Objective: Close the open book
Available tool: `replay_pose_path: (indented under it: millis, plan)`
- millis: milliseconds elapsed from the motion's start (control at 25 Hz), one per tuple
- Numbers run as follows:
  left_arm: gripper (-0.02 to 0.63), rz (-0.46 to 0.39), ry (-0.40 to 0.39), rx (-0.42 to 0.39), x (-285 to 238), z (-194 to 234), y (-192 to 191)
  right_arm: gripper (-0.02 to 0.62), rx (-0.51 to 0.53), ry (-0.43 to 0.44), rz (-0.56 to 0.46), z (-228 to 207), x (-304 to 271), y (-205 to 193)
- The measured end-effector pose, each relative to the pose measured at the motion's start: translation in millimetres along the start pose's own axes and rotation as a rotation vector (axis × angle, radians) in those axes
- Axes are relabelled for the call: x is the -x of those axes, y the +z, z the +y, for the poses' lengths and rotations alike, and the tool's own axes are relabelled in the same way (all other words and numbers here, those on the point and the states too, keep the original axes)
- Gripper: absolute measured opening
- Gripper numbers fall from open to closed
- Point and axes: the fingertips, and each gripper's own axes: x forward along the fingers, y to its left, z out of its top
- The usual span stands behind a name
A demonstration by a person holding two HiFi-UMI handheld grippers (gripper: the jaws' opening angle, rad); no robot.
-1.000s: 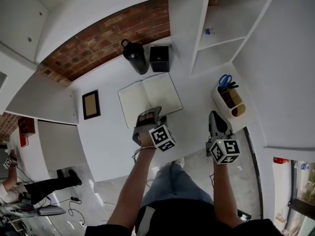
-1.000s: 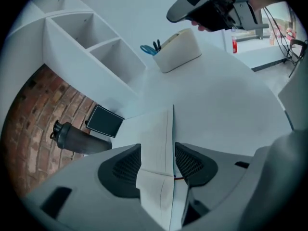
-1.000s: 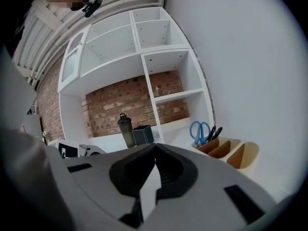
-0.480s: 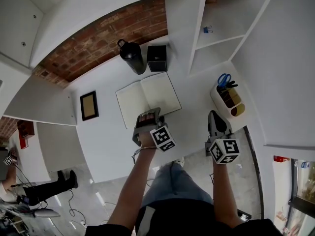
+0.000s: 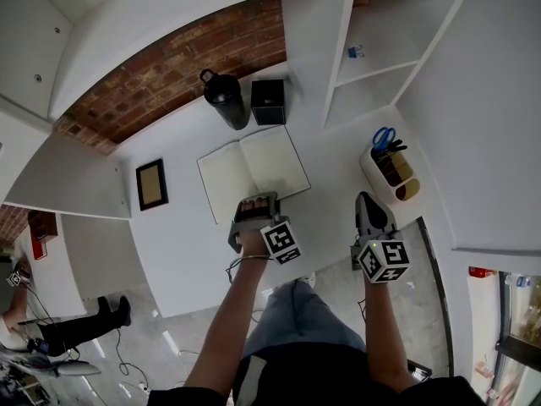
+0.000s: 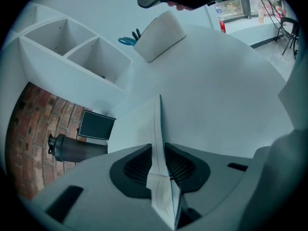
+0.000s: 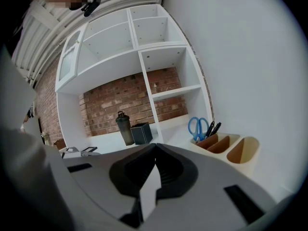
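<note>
open book [image 5: 254,169]: one
shaker bottle [image 5: 226,100]: one
black box [image 5: 268,101]: one
framed picture [image 5: 152,183]: one
desk organiser [image 5: 370,171]: one
blue scissors [image 5: 385,136]: one pair
binder clip [image 5: 355,52]: one
tongs: two, left tongs [image 5: 256,201] and right tongs [image 5: 366,201]

The left gripper [image 5: 256,198] and the right gripper [image 5: 368,200] are each built from a pale grey moulded shell. Dark ribbed pads [image 6: 136,163] are set into the jaws, and a white cube [image 5: 281,242] printed with black square markers is mounted at the rear of each. A thin cable [image 5: 234,265] is looped just behind the left gripper, and blue jeans [image 5: 292,311] and a black top [image 5: 338,381] are worn.
</note>
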Motion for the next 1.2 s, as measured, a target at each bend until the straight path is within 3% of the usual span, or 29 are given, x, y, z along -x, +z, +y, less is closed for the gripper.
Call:
replay_pose_path:
  millis: [280, 520, 960, 1080, 1200]
  plan:
    - [0.060, 0.007, -0.023, 0.019, -0.7, -2.4, -0.1, -0.002, 0.002, -0.010, 0.001, -0.2, 3.4, 0.6]
    - [0.049, -0.039, -0.029, 0.119, 4.6, 2.0, -0.2, -0.002, 0.008, -0.008, 0.002, 1.5, 6.7, 0.4]
    - [0.034, -0.110, 0.023, 0.221, 32.1, 8.9, -5.8, -0.002, 0.011, 0.011, -0.008, 14.3, 6.0, 7.5]
    - [0.032, -0.140, 0.035, 0.301, 40.2, 9.7, -10.4, -0.002, 0.009, 0.022, -0.006, 18.9, 5.0, 7.3]
    - [0.031, -0.186, 0.058, 0.432, 48.6, 15.7, -16.8, -0.002, 0.009, 0.031, -0.003, 23.2, 4.1, 7.1]
